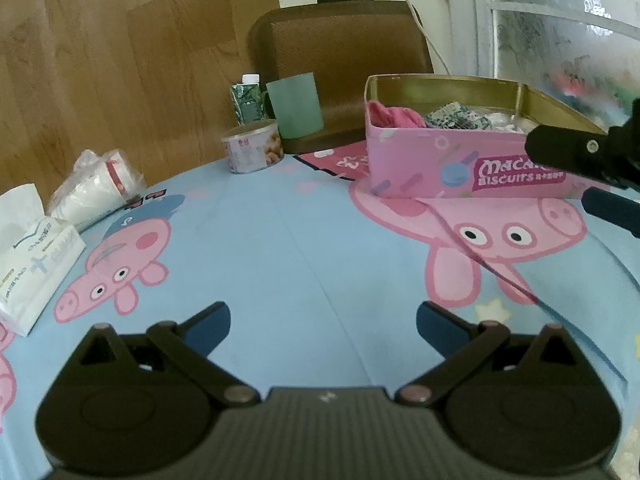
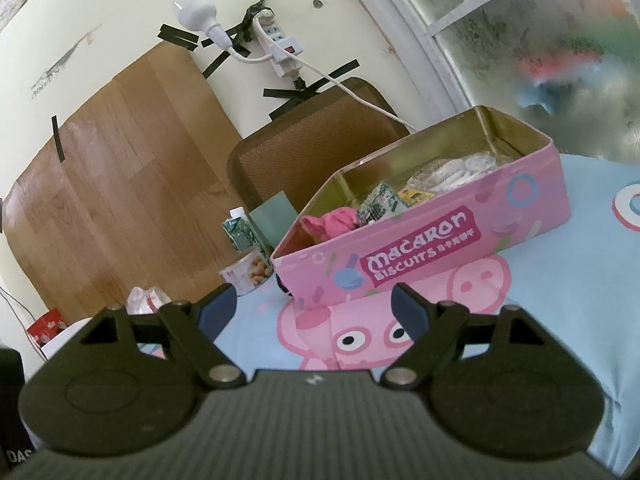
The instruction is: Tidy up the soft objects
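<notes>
A pink macaron biscuit tin [image 1: 424, 160] stands open on the blue cartoon tablecloth; it also shows in the right wrist view [image 2: 532, 204]. Inside lie a pink cloth [image 1: 394, 116] [image 2: 334, 220], a green patterned soft item [image 1: 452, 117] [image 2: 378, 202] and a white item [image 1: 506, 120] [image 2: 460, 170]. My left gripper [image 1: 323, 322] is open and empty over bare cloth, well short of the tin. My right gripper [image 2: 313, 304] is open and empty just in front of the tin; it shows at the right edge of the left wrist view [image 1: 588, 176].
A tissue pack [image 1: 34, 252], bagged white cups [image 1: 94, 188], a snack can [image 1: 252, 146], a green carton [image 1: 246, 98] and a green cup [image 1: 296, 104] line the table's left and far edge. A brown chair [image 1: 340, 52] stands behind. A power strip [image 2: 276, 40] hangs on the wall.
</notes>
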`<act>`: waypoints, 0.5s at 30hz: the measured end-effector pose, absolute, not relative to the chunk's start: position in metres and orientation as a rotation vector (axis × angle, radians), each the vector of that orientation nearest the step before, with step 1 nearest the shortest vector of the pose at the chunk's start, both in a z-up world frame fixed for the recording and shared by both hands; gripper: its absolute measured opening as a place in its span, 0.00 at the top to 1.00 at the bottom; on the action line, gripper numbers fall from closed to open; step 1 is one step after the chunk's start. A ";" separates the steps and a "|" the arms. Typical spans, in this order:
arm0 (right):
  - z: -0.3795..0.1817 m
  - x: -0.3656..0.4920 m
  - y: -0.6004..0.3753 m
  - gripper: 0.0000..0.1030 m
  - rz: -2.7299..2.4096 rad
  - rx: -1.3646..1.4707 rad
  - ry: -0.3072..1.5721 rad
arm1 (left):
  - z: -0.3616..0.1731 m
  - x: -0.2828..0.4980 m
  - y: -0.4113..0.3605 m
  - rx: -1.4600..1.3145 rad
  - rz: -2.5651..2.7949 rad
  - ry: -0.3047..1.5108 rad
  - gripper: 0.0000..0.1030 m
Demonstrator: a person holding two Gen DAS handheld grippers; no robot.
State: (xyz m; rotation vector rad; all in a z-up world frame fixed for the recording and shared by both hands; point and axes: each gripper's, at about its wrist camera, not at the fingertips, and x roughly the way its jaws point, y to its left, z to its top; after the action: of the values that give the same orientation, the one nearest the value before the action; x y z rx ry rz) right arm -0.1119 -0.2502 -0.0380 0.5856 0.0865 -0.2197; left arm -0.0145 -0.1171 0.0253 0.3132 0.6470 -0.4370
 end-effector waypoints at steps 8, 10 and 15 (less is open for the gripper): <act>-0.039 -0.112 -0.251 0.16 -0.219 0.586 0.086 | 0.023 -0.015 -0.119 0.319 -0.440 0.658 0.00; -0.039 -0.112 -0.251 0.16 -0.219 0.587 0.084 | 0.023 -0.015 -0.119 0.322 -0.439 0.657 0.00; -0.039 -0.113 -0.251 0.16 -0.222 0.590 0.080 | 0.023 -0.016 -0.121 0.327 -0.438 0.659 0.00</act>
State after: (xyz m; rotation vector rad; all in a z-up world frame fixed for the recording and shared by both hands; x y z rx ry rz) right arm -0.1133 -0.2508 -0.0391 0.5901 0.0796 -0.2219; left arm -0.0165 -0.1205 0.0233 0.3268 0.6591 -0.4380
